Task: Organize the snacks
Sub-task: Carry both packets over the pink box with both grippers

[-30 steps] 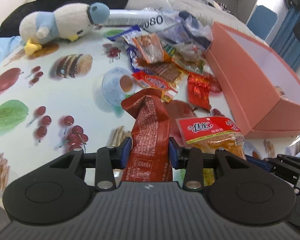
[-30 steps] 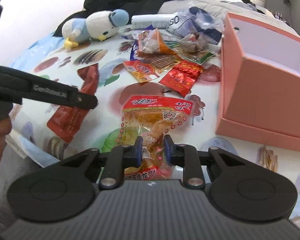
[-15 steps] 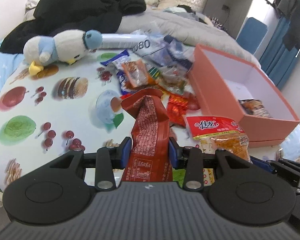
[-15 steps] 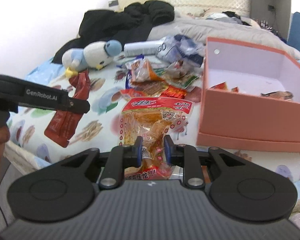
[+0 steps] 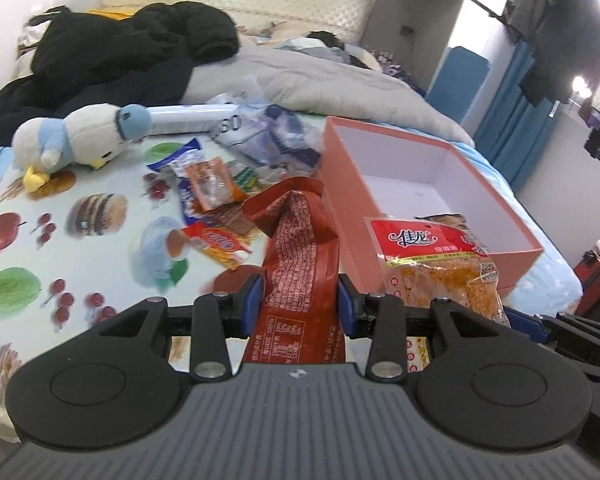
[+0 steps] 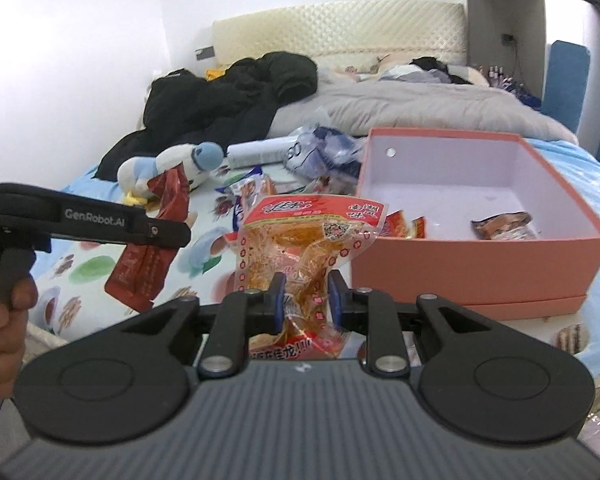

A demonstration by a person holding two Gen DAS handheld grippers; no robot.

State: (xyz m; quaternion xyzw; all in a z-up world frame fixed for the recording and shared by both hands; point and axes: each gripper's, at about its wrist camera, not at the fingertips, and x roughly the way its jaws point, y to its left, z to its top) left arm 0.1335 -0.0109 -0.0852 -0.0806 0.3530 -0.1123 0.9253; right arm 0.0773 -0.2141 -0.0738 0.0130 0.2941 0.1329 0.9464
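On the bed, the left gripper (image 5: pixel 300 300) is squeezing one dark red snack packet (image 5: pixel 300 256), held up in the air. The right gripper (image 6: pixel 303 294) is squeezing one clear bag of orange snacks (image 6: pixel 300 248), also lifted. It looks like carrying time: next, both must go over the one pink box (image 6: pixel 460 264) and let go. I count three packets inside it.

Box (image 6: pixel 476 268) open on top, two packets (image 6: pixel 504 226) inside near front wall, rest of floor bare. Snack pile (image 5: pixel 216 196) crowds cloth left of box.
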